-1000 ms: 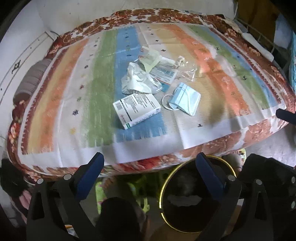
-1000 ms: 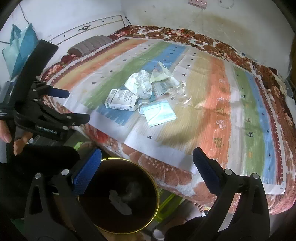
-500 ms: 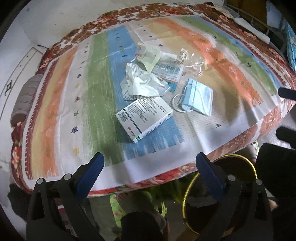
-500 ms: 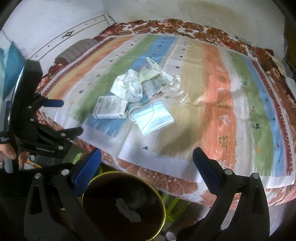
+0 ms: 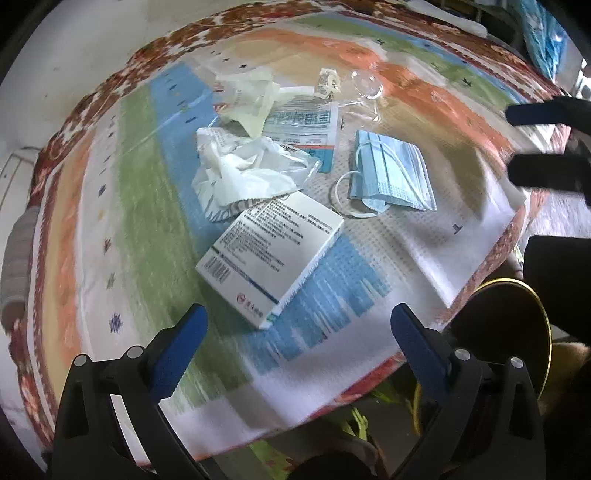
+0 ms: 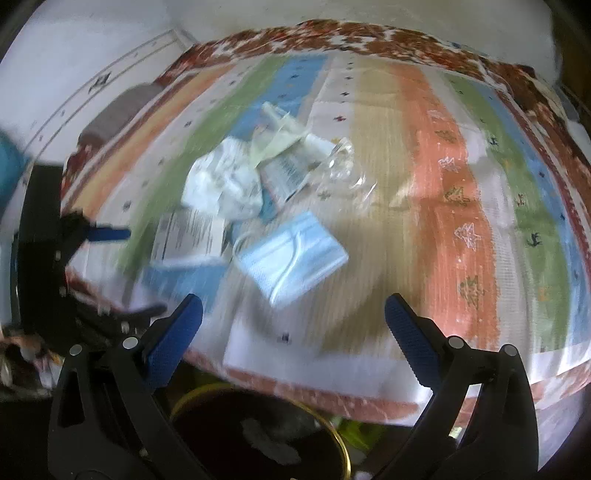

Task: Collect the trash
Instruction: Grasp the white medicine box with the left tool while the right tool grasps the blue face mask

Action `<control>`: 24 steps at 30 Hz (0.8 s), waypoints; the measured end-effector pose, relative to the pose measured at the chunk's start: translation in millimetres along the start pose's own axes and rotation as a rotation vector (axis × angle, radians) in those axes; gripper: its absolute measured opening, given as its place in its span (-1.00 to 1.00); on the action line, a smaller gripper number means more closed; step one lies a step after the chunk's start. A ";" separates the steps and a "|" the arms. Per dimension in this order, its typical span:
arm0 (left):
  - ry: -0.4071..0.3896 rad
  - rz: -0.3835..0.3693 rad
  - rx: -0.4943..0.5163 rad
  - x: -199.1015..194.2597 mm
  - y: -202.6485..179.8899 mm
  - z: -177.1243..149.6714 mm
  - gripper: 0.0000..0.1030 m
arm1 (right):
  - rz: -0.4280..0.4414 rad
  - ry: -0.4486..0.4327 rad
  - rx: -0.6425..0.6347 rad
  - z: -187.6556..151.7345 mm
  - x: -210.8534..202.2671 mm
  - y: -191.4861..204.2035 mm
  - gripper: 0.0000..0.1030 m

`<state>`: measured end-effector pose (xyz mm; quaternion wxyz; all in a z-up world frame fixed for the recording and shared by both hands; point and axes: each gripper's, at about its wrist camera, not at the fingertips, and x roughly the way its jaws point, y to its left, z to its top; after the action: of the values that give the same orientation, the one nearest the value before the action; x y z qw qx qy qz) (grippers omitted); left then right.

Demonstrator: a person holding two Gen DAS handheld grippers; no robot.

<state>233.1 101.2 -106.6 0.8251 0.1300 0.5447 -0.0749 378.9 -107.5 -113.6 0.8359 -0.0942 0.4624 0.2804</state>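
A pile of trash lies on the striped bedspread (image 5: 122,206): a white medicine box (image 5: 271,254) (image 6: 188,236), a blue face mask (image 5: 391,171) (image 6: 295,258), a crumpled white plastic bag (image 5: 247,170) (image 6: 221,184), a printed sachet (image 5: 303,125) and clear plastic wrap (image 5: 365,88) (image 6: 343,162). My left gripper (image 5: 299,328) hangs open just short of the box. My right gripper (image 6: 293,314) hangs open just short of the mask. Below the bed edge stands a dark bin with a gold rim (image 5: 532,295) (image 6: 336,439), with some white scraps inside.
The bed fills most of both views, with a floral border (image 6: 369,33) and a grey pillow (image 6: 114,110) at its far left. White walls lie behind. The bin sits on the floor between the bed edge and me.
Both grippers have moved forward over the bed edge toward the trash pile, still open. The bin has slid down and out toward the frame edges. The trash has not moved.
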 end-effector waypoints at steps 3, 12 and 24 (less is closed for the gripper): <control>-0.008 -0.005 0.003 8.3 9.7 2.5 0.89 | 0.004 -0.006 0.063 8.3 13.3 -8.6 0.83; -0.002 -0.015 -0.015 33.8 33.9 12.6 0.89 | 0.004 0.057 0.151 22.9 63.4 -16.1 0.83; 0.017 -0.118 0.053 59.8 43.5 24.1 0.89 | -0.008 0.116 0.298 28.5 106.3 -27.5 0.69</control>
<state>289.5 136.6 -146.7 0.8109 0.1201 0.5561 -0.1370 458.8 -77.7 -188.4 0.8137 0.0130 0.5459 0.1992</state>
